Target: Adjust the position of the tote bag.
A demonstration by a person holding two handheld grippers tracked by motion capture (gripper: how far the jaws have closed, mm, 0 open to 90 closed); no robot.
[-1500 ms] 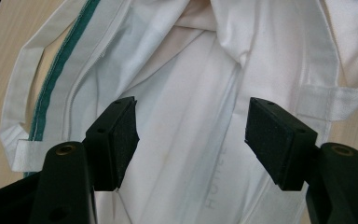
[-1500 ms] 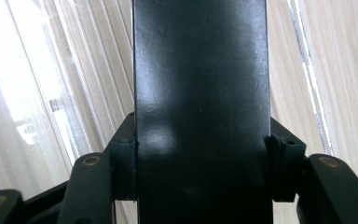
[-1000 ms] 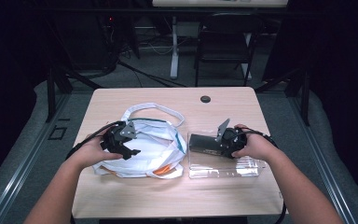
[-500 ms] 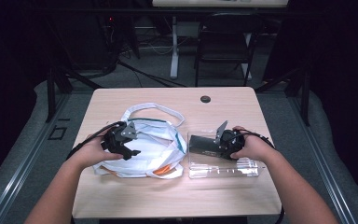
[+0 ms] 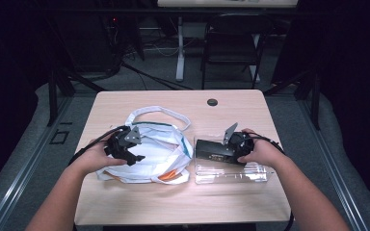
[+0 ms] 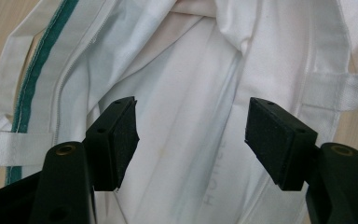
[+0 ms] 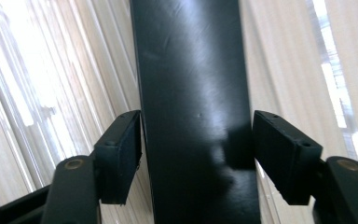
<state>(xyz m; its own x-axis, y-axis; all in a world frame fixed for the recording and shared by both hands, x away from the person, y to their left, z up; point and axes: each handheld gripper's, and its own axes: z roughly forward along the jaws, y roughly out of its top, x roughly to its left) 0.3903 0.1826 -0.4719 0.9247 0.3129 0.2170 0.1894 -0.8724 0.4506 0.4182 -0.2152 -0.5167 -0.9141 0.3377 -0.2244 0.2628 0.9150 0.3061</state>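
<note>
High view: the left gripper hovers over the white bag on the table, jaws spread with nothing between them. The right gripper has just been opening; the black box lies between its pads above the clear tray, a gap beside the right pad

Both forearms reach in from the near edge, a gripper in each hand. The left gripper points right, its fingers spread wide. The right gripper points left, its jaws having just been opening, fingers parted.
</note>
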